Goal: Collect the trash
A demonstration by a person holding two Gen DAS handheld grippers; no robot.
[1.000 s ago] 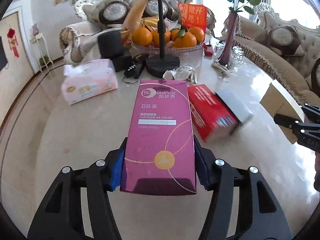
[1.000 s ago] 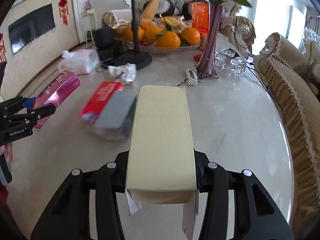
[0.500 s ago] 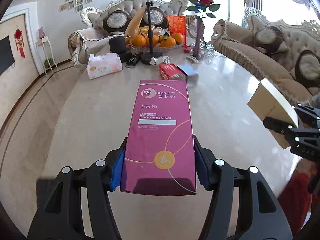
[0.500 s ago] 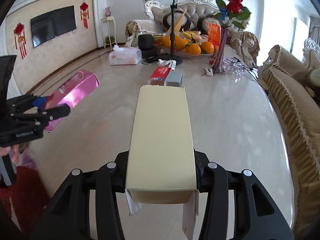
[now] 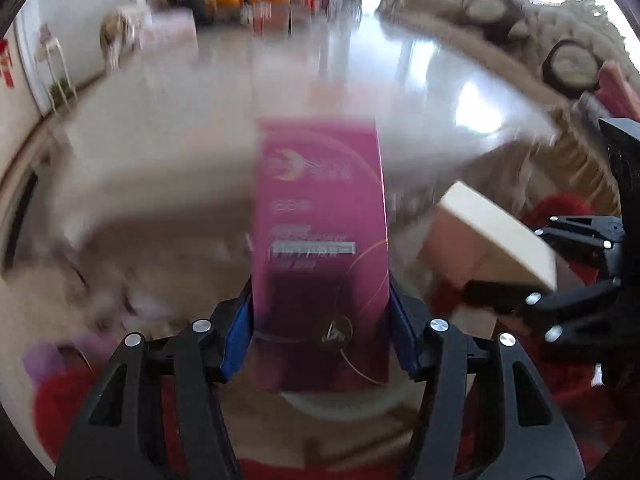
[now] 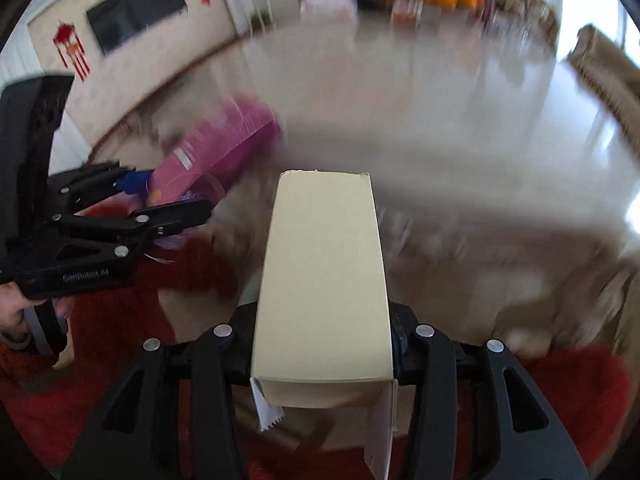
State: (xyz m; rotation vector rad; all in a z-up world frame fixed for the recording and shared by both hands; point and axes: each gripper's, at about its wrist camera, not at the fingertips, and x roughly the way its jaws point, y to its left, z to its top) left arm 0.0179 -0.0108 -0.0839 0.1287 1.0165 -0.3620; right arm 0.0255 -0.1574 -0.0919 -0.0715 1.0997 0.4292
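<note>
My left gripper (image 5: pixel 320 336) is shut on a magenta BB cream box (image 5: pixel 320 216), held level in front of the camera. It also shows in the right wrist view (image 6: pixel 216 148), where the left gripper (image 6: pixel 160 200) is at the left. My right gripper (image 6: pixel 322 336) is shut on a cream-yellow carton (image 6: pixel 324 276) with an open flap hanging below. That carton shows at the right of the left wrist view (image 5: pixel 488 240), held by the right gripper (image 5: pixel 532 276). Both views are blurred by motion.
A long glossy marble table (image 5: pixel 280 92) stretches ahead, with oranges and a red box (image 6: pixel 408 10) far at its end. Red carpet (image 6: pixel 100 380) lies below both grippers. Sofas (image 5: pixel 500 20) line the right side. A TV (image 6: pixel 136 22) hangs on the left wall.
Both grippers have pulled back from the table and dipped lower over the red carpet, still gripping their boxes. The table's objects are now far away and the views are blurred.
</note>
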